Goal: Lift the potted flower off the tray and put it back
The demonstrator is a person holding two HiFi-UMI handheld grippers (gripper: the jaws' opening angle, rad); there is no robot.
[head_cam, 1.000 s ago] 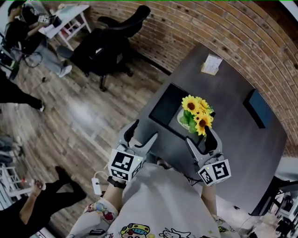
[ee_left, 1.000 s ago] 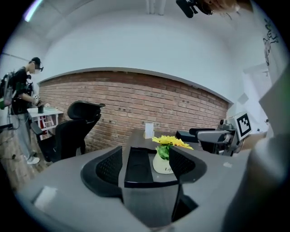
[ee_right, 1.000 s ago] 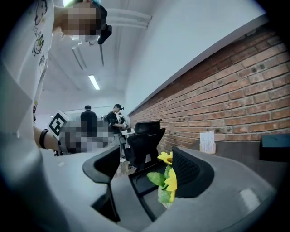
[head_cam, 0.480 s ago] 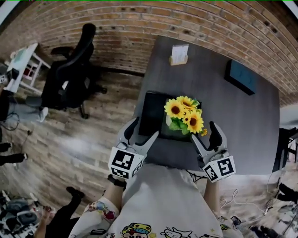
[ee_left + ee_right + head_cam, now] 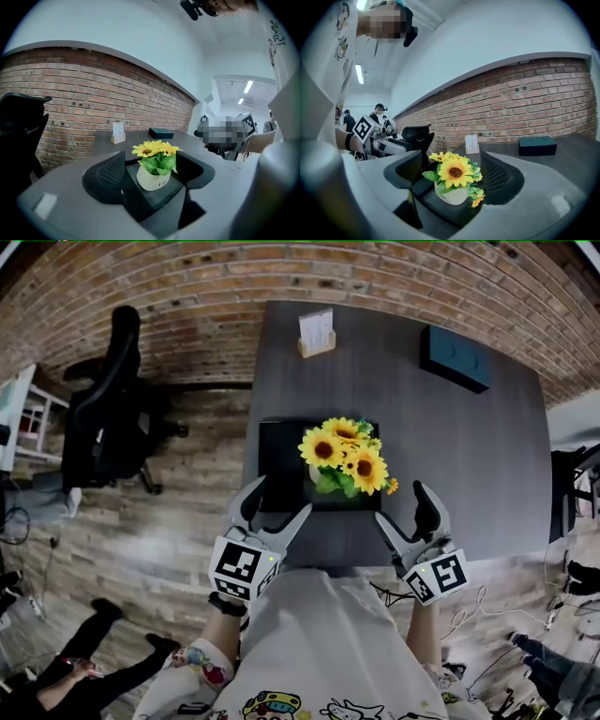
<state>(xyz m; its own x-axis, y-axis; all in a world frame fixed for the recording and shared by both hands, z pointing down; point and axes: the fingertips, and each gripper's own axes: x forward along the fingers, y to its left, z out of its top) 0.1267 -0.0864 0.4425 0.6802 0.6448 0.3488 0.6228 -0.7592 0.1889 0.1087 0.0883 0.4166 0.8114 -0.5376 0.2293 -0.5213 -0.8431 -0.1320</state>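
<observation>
**Step in hand: approach, before the grasp.**

The potted flower (image 5: pixel 343 461) stands upright on the black tray (image 5: pixel 279 454), in the tray's right part. The tray lies on the dark table (image 5: pixel 450 456), near the edge closest to me. I judge that the lift has not begun: the pot rests flat on the tray and nothing touches it.

**Claw state.**

- The left gripper (image 5: pixel 281 499) is released and empty. Its jaws stand wide apart at the near table edge, beside the tray's front left corner.
- The right gripper (image 5: pixel 401 504) is also released and empty. Its jaws have just been opening wider, with nothing pressed between them. It sits just past the tray's right front corner.

Each gripper view frames the white pot between its own jaws, but the pot lies beyond the tips, clear of both pads.

**What the next move calls for.**

1. I choose one gripper for the pot. The right one looks closer.
2. I bring it forward and low, so the pads meet the white pot wall below the leaves, not the blossoms.
3. I close only when the pot sits centred between the pads.
4. I lift straight up and keep the pot upright.

**Caution.** The pot is round and smooth, so an off-centre grip could tip it.
</observation>
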